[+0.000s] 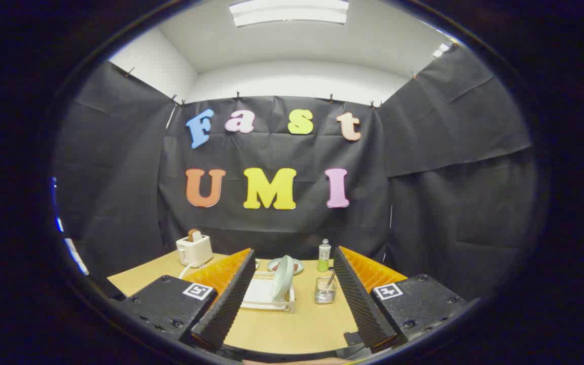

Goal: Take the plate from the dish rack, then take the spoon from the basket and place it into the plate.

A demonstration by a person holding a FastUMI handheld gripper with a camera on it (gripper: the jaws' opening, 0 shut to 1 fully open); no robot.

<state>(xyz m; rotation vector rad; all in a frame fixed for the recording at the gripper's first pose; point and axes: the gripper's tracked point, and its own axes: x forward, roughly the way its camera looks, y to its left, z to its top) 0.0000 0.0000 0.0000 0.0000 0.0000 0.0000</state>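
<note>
In the gripper view, the gripper (292, 299) is held wide apart, empty, above the counter (282, 329). Ahead, between the fingers, one pale plate (283, 278) stands on edge in the single white dish rack (266, 296). It is judged stiff, smooth, breakable; its upper rim is best pinched. Beside the rack, one mesh basket (325, 291) holds one spoon (330, 278), light and slim, taken by the handle. One toaster (194, 249), one bottle (324, 255) and one dish (297, 264) stand beyond.
</note>
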